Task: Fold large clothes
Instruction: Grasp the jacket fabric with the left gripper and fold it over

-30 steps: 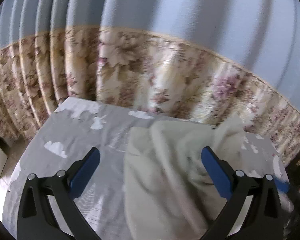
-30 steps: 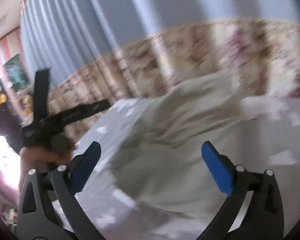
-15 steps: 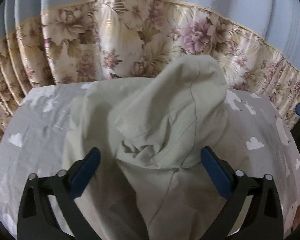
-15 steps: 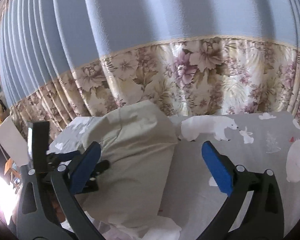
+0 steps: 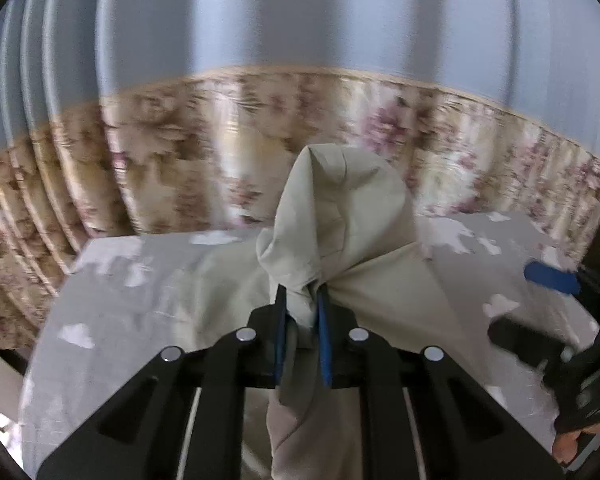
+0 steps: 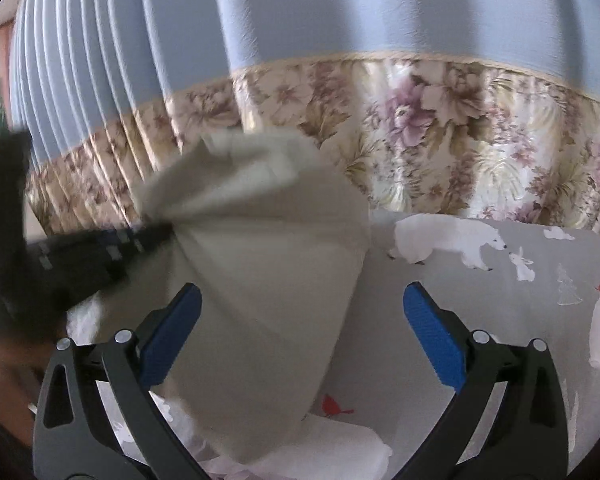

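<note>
The left gripper [image 5: 302, 304], a black two-finger tool with blue pads, is clamped tight on a bunched fold of the pale cream cotton garment [image 5: 340, 216], its jaws nearly together with the cloth pinched between them. Above the pinch, the fabric rises in a crumpled peak; below and to either side it fans out in taut pleats and spreads onto the grey bedsheet printed with white polar bears and clouds [image 5: 111, 312]. From the right wrist camera the same garment [image 6: 267, 280] hangs as a broad cone, gathered at its upper left where the blurred left gripper [image 6: 151, 232] holds it, its lower edge meeting the sheet [image 6: 500, 292] among loose white folds. The right gripper [image 6: 302, 328] stands wide open, its blue pads well apart and holding nothing; the cloth hangs just in front of its left finger. Behind the bed hangs a pleated pale blue curtain with a floral beige-and-mauve lower band [image 6: 440, 120].
</note>
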The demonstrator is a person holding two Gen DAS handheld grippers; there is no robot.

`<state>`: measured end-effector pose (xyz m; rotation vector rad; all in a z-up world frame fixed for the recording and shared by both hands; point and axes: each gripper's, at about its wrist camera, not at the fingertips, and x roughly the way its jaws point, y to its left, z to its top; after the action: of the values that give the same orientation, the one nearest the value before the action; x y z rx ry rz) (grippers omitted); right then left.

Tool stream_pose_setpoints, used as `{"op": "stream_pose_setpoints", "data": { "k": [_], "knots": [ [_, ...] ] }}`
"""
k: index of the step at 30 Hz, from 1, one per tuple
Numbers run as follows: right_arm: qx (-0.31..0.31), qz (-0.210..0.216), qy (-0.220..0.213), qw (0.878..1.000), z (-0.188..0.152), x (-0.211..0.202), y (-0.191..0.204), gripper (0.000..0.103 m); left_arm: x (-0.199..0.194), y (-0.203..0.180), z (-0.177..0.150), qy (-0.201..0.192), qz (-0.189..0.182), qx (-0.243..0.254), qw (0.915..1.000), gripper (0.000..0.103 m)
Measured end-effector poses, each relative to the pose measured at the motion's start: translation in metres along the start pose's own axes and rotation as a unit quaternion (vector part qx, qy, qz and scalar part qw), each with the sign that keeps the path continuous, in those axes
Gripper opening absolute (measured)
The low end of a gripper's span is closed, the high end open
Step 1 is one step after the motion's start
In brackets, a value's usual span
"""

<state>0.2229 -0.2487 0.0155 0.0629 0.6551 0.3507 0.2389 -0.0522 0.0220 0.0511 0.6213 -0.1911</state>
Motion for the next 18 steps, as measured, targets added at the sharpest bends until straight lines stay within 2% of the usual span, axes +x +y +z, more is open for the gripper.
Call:
{"op": "stream_pose_setpoints", "data": {
  "k": [3,7,10,14,17,18],
  "knots": [
    [-0.024,0.001,0.031,0.999,-0.013,0.025,0.016,0.1,0.008,0.019,-0.005,0.021,0.004,-0.006,0.9997,0.014],
    [-0.082,-0.024,0.08,0.993,-0.038,0.06,0.035,0.1,0.045,0.041,-0.027,0.084,0.011,-0.015,0.9963,0.015],
    [-0.088,-0.029,0.091,0.991,-0.049,0.073,0.036,0.1,0.07,0.045,-0.046,0.119,0.02,-0.006,0.9926,0.025],
    [-0.103,-0.041,0.092,0.99,-0.063,0.086,0.038,0.1,0.077,0.048,-0.059,0.131,0.045,0.003,0.9903,0.047],
    [-0.114,-0.05,0.089,0.988,-0.064,0.086,0.041,0.1,0.075,0.057,-0.063,0.127,0.074,-0.007,0.989,0.079],
    [-0.119,-0.056,0.086,0.988,-0.065,0.085,0.044,0.1,0.073,0.059,-0.063,0.123,0.078,-0.01,0.9893,0.081]
  ]
}}
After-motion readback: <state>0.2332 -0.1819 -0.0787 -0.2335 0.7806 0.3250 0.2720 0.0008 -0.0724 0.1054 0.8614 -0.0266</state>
